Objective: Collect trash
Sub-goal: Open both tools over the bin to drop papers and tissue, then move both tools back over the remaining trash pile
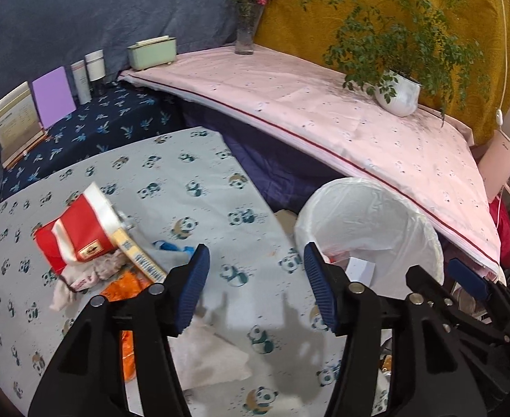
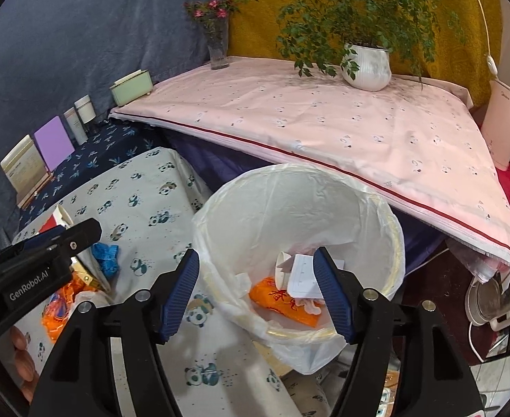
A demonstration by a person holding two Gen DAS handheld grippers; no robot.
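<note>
My left gripper (image 1: 255, 278) hangs open over the panda-print tablecloth (image 1: 192, 173), nothing between its blue pads. To its left lies a heap of trash: a red and white carton (image 1: 77, 232), a yellow box strip (image 1: 140, 260), a blue scrap (image 1: 171, 246), an orange wrapper (image 1: 126, 285) and crumpled tissue (image 1: 81, 278). A white tissue (image 1: 213, 351) lies under the left finger. My right gripper (image 2: 256, 271) stands open and empty above the white-lined bin (image 2: 289, 201), which holds an orange wrapper (image 2: 282, 305), a paper cup (image 2: 282, 267) and a white paper (image 2: 303, 271). In the left wrist view the bin (image 1: 359, 215) is on the right.
A pink-clothed shelf (image 2: 324, 121) runs behind the bin, bearing a potted plant (image 2: 366, 66), a flower vase (image 2: 218, 48) and a green box (image 2: 131, 87). Bottles (image 1: 93, 66) and a purple card (image 1: 53, 97) stand at the back left. A kettle (image 2: 487, 299) sits low right. A hand (image 2: 22, 358) shows at lower left.
</note>
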